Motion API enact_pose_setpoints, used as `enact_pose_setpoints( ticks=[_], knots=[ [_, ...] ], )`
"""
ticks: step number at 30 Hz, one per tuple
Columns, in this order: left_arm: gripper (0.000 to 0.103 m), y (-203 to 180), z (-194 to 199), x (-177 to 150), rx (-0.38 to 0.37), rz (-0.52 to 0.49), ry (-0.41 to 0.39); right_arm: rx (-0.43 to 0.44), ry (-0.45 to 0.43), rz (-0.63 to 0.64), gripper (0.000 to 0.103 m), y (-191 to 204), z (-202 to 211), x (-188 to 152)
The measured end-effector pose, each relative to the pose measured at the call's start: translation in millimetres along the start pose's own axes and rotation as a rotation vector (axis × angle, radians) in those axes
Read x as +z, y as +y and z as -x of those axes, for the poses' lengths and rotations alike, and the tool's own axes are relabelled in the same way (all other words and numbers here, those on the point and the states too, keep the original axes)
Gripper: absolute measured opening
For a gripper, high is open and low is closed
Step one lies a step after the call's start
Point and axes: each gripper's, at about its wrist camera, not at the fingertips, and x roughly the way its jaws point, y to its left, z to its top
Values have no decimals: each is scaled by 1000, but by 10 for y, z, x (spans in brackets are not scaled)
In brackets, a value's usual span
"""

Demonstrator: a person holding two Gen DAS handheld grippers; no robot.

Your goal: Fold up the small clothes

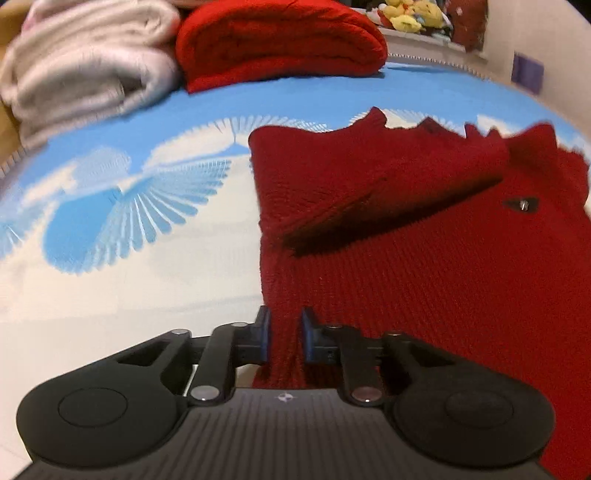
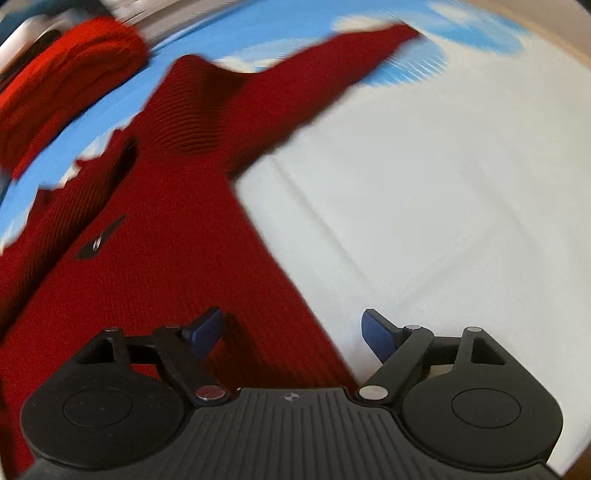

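Observation:
A dark red knit sweater lies spread on a blue and white sheet; one sleeve is folded across its chest. My left gripper is shut on the sweater's left bottom edge, the fabric pinched between the blue pads. In the right wrist view the same sweater lies with its other sleeve stretched out to the far right. My right gripper is open and empty, low over the sweater's right bottom edge, one finger over the knit and one over the sheet.
A folded bright red knit and a folded pale pink blanket lie at the far side of the bed. Plush toys sit on a shelf behind. White sheet lies to the right of the sweater.

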Motion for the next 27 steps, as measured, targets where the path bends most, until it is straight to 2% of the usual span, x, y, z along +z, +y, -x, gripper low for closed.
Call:
enact_pose_setpoints(
  ticks=[1, 2, 4, 6, 7, 8, 9, 10, 11, 13, 16, 19, 22, 24, 25, 27],
  knots=[
    [15, -64, 16, -12, 34, -24, -1, -26, -14, 55, 71, 79, -8, -24],
    [15, -96, 23, -15, 56, -28, 5, -25, -26, 80, 58, 135, 1, -42],
    [14, -89, 65, -23, 73, -19, 16, -21, -15, 76, 50, 203, 30, -36],
    [14, -60, 136, -37, 54, -23, 26, -51, 12, 68, 50, 239, 56, -10],
    [17, -16, 132, -26, 22, -23, 39, -59, 20, 56, 55, 245, 79, 7],
    [32, 52, 148, -10, -10, -14, 40, -58, 26, 32, 68, 257, 91, 41],
    [42, 131, 139, 16, -43, 9, 35, -38, 23, 5, 74, 240, 124, 52],
    [62, 249, 146, 64, -74, 57, 17, -3, 12, -16, 78, 215, 168, 61],
    [74, 333, 154, 114, -86, 106, -6, 24, 5, -26, 78, 210, 204, 88],
    [75, 497, 121, 271, -94, 174, -67, 57, -17, -28, 78, 203, 282, 94],
    [77, 587, -98, 612, -72, 191, -91, 59, -36, -15, 79, 222, 312, 112],
    [77, 650, -495, 986, -76, 279, -47, 41, -18, -18, 79, 206, 248, 134],
    [77, 601, -910, 1248, -75, 321, 32, 11, -13, -23, 79, 169, 193, 169],
    [71, 514, -1133, 1333, -111, 323, 112, -8, -11, -30, 79, 136, 160, 183],
    [42, 470, -1190, 1335, -129, 324, 129, -13, -9, -34, 79, 118, 144, 190],
    [18, 369, -1114, 1335, -67, 306, 86, -22, -3, -39, 79, 93, 115, 196]
  ],
)
